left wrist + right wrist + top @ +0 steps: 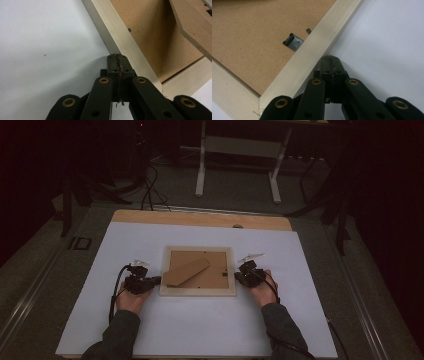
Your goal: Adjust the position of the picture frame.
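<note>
Partly hidden: frame [198,271] edge under left tool [117,58].

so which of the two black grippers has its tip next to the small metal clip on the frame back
The right gripper, shut at the pale wooden picture frame's right edge, beside the grey metal clip. The left gripper, also shut, sits at the opposite edge.

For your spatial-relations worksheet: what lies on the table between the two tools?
In the high view, the picture frame lies face down between the left tool and the right tool, its brown backing and stand up.
</note>
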Demonstrator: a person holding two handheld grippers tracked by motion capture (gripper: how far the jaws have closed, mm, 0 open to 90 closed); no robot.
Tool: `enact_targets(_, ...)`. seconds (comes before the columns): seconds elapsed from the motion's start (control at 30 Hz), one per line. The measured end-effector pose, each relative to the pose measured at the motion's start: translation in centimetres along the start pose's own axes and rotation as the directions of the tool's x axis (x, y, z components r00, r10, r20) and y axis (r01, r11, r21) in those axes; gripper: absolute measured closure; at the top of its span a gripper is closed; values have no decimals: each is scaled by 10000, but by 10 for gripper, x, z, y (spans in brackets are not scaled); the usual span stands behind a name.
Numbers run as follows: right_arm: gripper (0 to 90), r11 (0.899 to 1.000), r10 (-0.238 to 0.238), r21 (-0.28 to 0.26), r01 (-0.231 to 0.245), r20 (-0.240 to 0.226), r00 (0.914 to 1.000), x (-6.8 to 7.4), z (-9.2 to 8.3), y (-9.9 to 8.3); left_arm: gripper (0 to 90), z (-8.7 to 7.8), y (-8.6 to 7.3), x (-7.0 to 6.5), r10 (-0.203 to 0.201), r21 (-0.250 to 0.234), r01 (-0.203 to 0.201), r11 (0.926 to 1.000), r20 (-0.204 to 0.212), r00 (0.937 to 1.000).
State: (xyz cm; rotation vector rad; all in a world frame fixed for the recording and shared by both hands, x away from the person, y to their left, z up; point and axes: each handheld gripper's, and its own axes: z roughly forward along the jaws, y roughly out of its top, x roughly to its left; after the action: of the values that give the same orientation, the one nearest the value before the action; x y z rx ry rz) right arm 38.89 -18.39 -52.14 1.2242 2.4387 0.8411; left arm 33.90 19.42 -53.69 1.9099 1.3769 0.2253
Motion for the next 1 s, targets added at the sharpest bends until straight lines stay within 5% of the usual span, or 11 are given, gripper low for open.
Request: enact_targets(1.0,900,9995,-304,114,305,-85,9995,7,-6,-6,900,1,6,1,326,191,-323,9993,-157,9993)
